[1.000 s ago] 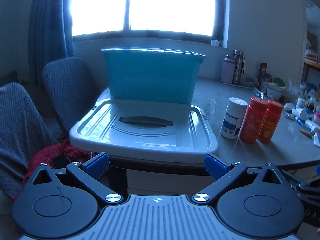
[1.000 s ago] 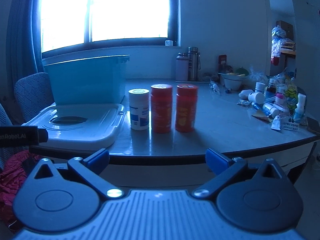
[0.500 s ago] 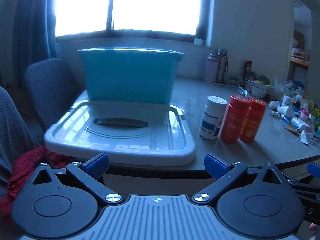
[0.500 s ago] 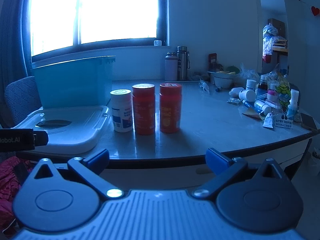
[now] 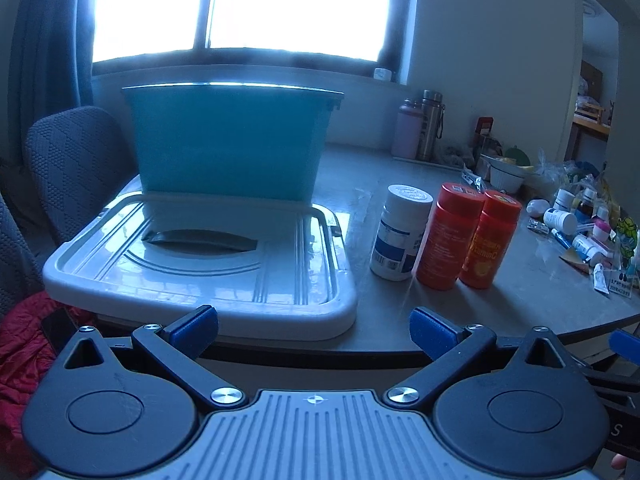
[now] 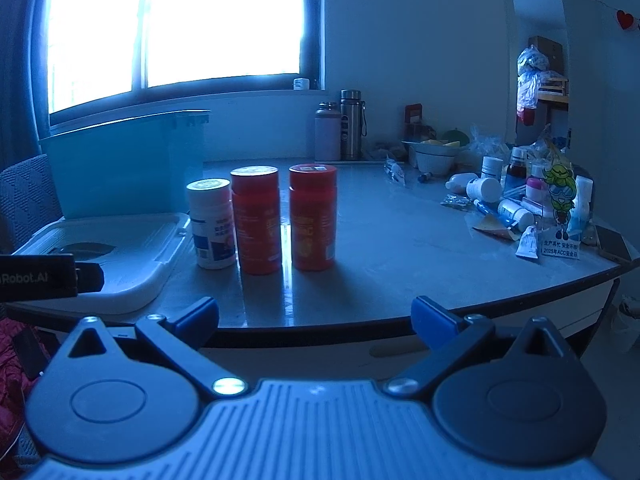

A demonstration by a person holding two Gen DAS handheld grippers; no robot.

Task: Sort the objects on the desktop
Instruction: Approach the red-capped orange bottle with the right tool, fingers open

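Observation:
Three bottles stand in a row on the grey table (image 6: 400,240): a white bottle (image 6: 212,224) (image 5: 402,232) and two orange bottles (image 6: 256,220) (image 6: 313,216) (image 5: 448,236) (image 5: 490,240). Left of them a teal bin (image 5: 228,144) (image 6: 124,164) rests on the back of its white lid (image 5: 200,264) (image 6: 112,256). My left gripper (image 5: 314,328) is open before the table's front edge, facing the lid's right corner. My right gripper (image 6: 314,316) is open too, short of the edge, facing the bottles. Neither holds anything.
A heap of small bottles, tubes and packets (image 6: 520,200) crowds the table's right end. Two flasks (image 6: 340,130) and a bowl (image 6: 434,156) stand at the back. Grey chairs (image 5: 76,168) and a red cloth (image 5: 28,344) are at the left.
Both views have shifted: the bin, lid and bottles now sit further left in the frames and slightly larger. Both grippers stay open and empty.

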